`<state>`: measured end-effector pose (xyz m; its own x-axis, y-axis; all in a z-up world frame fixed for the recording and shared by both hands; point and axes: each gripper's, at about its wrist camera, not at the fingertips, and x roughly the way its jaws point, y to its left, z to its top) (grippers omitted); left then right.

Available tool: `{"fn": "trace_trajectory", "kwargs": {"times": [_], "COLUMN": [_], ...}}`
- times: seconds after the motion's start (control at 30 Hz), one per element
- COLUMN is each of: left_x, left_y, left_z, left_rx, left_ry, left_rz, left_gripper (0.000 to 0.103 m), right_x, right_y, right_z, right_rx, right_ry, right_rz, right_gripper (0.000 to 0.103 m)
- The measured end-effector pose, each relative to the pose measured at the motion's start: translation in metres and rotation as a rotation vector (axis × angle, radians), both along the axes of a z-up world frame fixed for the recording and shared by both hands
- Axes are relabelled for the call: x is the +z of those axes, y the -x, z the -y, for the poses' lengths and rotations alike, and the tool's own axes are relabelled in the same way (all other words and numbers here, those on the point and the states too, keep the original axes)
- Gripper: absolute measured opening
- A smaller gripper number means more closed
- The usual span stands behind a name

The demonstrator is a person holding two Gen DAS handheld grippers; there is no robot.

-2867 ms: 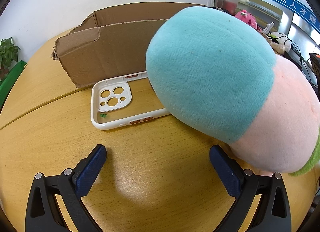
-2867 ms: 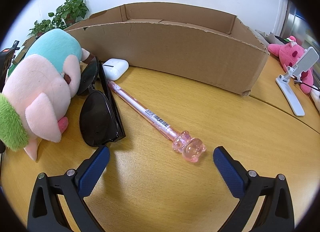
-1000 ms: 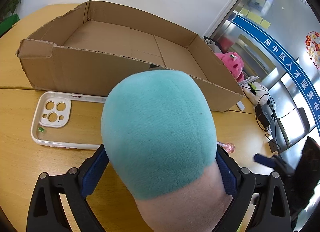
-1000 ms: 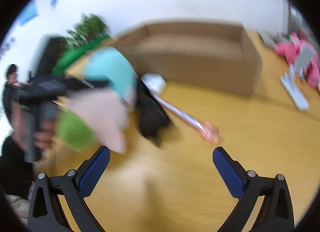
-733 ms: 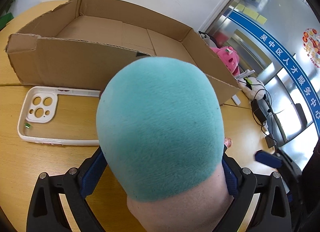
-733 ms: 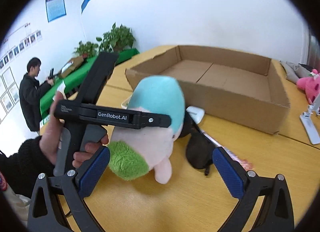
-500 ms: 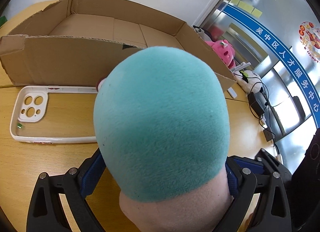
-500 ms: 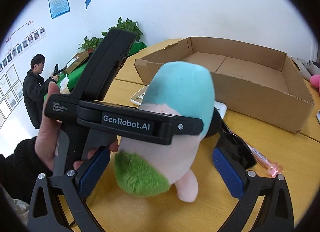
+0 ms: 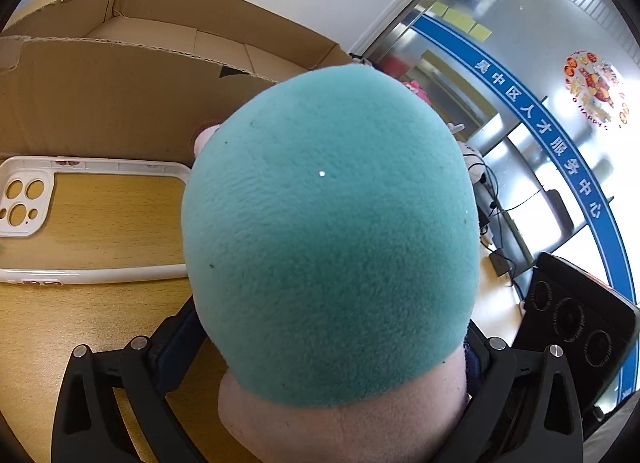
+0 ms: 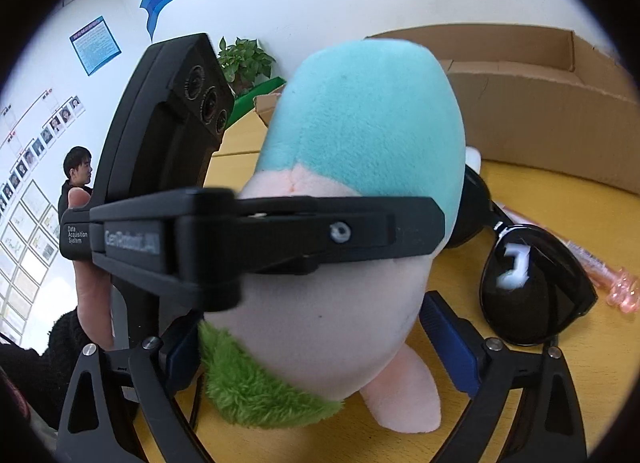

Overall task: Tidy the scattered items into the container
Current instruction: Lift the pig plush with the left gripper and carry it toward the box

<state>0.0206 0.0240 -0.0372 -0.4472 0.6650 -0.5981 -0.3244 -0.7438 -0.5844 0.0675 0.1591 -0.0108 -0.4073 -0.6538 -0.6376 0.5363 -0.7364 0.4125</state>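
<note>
A plush toy (image 9: 328, 223) with a teal top, pink body and green tuft fills the left wrist view. My left gripper (image 9: 324, 327) is shut on its sides. In the right wrist view the plush toy (image 10: 360, 123) is held just above the table, with one left gripper finger (image 10: 280, 235) crossing its middle. My right gripper (image 10: 316, 335) is open and straddles the toy's lower pink end. The open cardboard box (image 9: 100, 95) stands just behind the toy, and its wall (image 10: 540, 103) shows at the upper right.
A white phone case (image 9: 100, 275) lies on the wooden table in front of the box. Black sunglasses (image 10: 532, 295), a pink pen (image 10: 620, 295) and a white earbud case (image 10: 474, 157) lie to the right. A hand (image 10: 92, 303) holds the left gripper. A person (image 10: 76, 179) stands far behind.
The left gripper closed on the plush toy, lifted it and swung it right, nearer the box. The right gripper came in from the side until its fingers straddle the toy's lower end.
</note>
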Motion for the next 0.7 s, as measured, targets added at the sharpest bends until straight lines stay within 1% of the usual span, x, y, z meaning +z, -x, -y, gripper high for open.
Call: {"fn": "trace_trajectory", "kwargs": {"times": [0.1, 0.23, 0.47, 0.57, 0.67, 0.7], "left_x": [-0.001, -0.003, -0.005, -0.005, -0.005, -0.005], "left_y": [0.001, 0.001, -0.001, -0.001, -0.001, -0.002], "left_z": [0.002, 0.003, 0.005, 0.005, 0.005, 0.007], "left_rx": [0.003, 0.004, 0.007, 0.006, 0.003, -0.001], "left_ry": [-0.015, -0.03, -0.049, -0.051, -0.045, -0.041], "left_rz": [-0.005, -0.011, -0.016, -0.018, -0.017, -0.016], "left_gripper": [0.103, 0.103, 0.103, 0.103, 0.103, 0.103], "right_x": [-0.003, 0.001, 0.006, 0.008, -0.004, -0.004], "right_y": [0.007, 0.01, 0.015, 0.017, 0.018, 0.019], "right_z": [-0.004, -0.006, -0.017, -0.028, -0.013, -0.015], "right_rx": [0.008, 0.025, 0.039, 0.038, 0.04, 0.046], "right_ry": [0.038, 0.056, 0.115, 0.1, 0.059, 0.058], "right_rz": [0.043, 0.053, 0.076, 0.071, 0.056, 0.056], "right_gripper": [0.099, 0.103, 0.103, 0.103, 0.103, 0.103]}}
